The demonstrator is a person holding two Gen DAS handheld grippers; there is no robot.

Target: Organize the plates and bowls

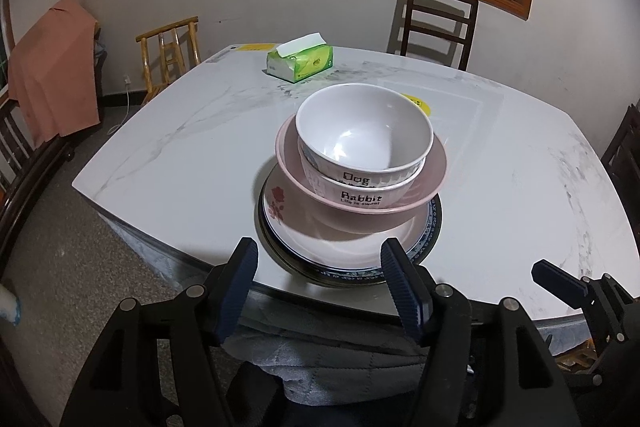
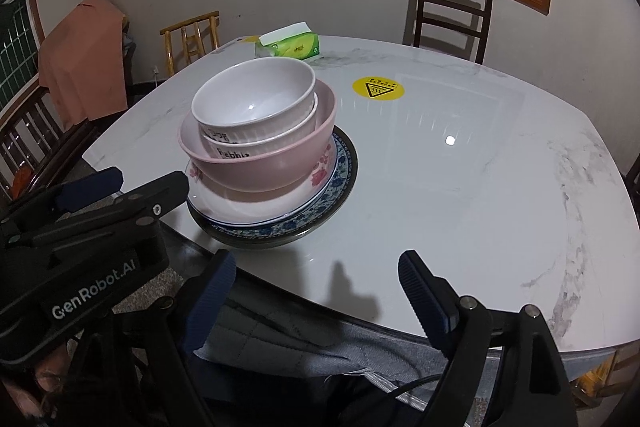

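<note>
Near the table's (image 1: 500,195) front edge, 2 small bowls (image 1: 362,131) nest inside a wider bowl (image 1: 434,167), on stacked plates (image 1: 288,223). A tissue pack (image 1: 300,61) lies behind.

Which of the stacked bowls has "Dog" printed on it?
The top white bowl. It nests inside the other white bowl, marked "Rabbit", and both sit in the wider pink bowl.
</note>
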